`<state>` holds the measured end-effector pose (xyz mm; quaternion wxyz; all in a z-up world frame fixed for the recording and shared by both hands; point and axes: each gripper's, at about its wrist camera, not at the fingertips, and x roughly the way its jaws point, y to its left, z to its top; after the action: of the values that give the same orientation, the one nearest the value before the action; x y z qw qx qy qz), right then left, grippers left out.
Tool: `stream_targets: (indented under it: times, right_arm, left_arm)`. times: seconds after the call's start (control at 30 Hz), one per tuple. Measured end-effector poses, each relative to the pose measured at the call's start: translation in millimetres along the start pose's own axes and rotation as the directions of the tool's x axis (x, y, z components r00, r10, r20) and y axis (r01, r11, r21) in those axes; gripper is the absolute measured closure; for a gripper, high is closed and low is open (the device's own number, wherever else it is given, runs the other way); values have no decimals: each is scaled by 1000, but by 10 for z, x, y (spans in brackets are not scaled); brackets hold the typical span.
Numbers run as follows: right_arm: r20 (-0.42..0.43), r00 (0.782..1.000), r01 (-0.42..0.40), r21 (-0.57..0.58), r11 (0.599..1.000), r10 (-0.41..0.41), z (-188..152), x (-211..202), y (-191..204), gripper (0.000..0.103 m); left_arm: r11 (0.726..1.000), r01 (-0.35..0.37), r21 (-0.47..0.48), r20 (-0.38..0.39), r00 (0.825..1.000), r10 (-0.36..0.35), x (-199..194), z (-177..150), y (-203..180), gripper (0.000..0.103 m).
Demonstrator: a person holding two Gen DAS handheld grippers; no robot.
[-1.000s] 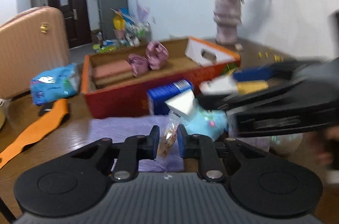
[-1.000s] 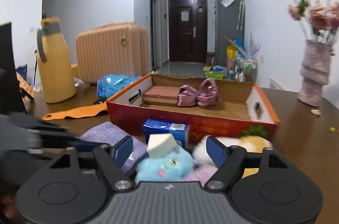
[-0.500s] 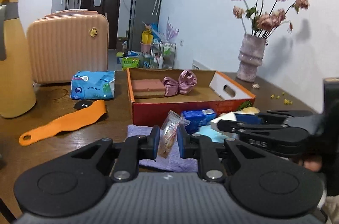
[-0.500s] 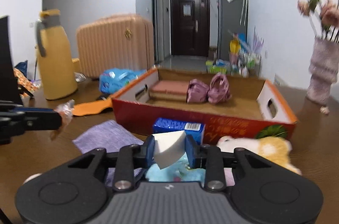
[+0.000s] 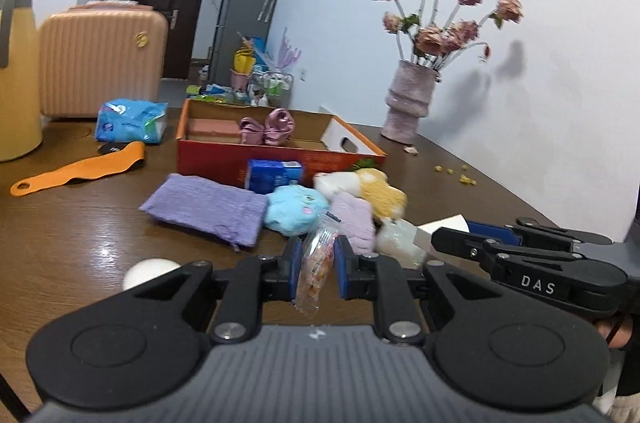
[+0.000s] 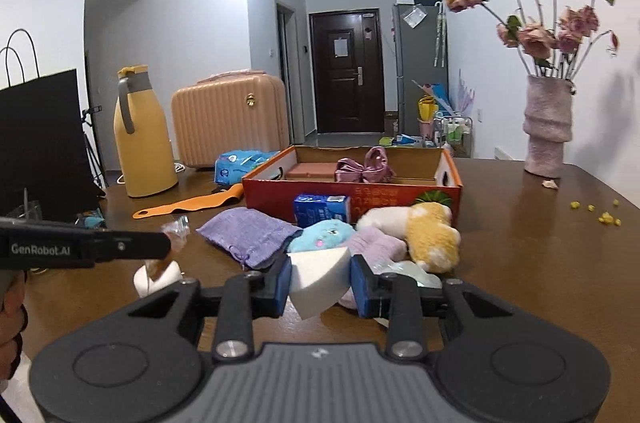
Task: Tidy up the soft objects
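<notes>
Left wrist view: the left gripper (image 5: 316,263) has its fingers (image 5: 294,265) clenched on a clear snack packet (image 5: 318,261), held above the brown table (image 5: 80,223).
Soft pile: a purple knit pouch (image 5: 206,209), blue plush (image 5: 294,209) and yellow-white plush (image 5: 372,191) lie bunched just before the red cardboard box (image 5: 224,159), where a pink satin bow (image 5: 268,127) rests.
Right wrist view: the right gripper (image 6: 320,283) grips a white sponge wedge (image 6: 318,281), its fingers (image 6: 282,283) having just closed on it, near the pile.
Beside: the tissue pack (image 6: 322,209) touches the box front.
</notes>
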<state>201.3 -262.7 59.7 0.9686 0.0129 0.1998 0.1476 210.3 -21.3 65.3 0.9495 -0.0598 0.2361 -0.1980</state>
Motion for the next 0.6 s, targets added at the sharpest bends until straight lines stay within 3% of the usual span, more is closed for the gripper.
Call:
stream_targets:
  times: [0.17, 0.37, 0.47, 0.6]
  right_arm:
    - [27, 1000, -2, 17, 1000, 1, -31, -107, -80, 72]
    - [24, 1000, -7, 29, 1000, 6, -14, 12, -231, 72]
    - [26, 1000, -12, 13, 1000, 12, 101, 181, -337, 72]
    - [32, 999, -40, -17, 999, 40, 455, 597, -578, 72]
  left_arm:
    - [1000, 13, 19, 10, 1000, -13, 18, 55, -156, 85]
    - [999, 41, 10, -12, 999, -41, 308, 235, -181, 85]
    - [998, 64, 3, -22, 998, -64, 604, 460, -153, 85]
    - [995, 103, -20, -61, 993, -104, 1290, 1024, -51, 85]
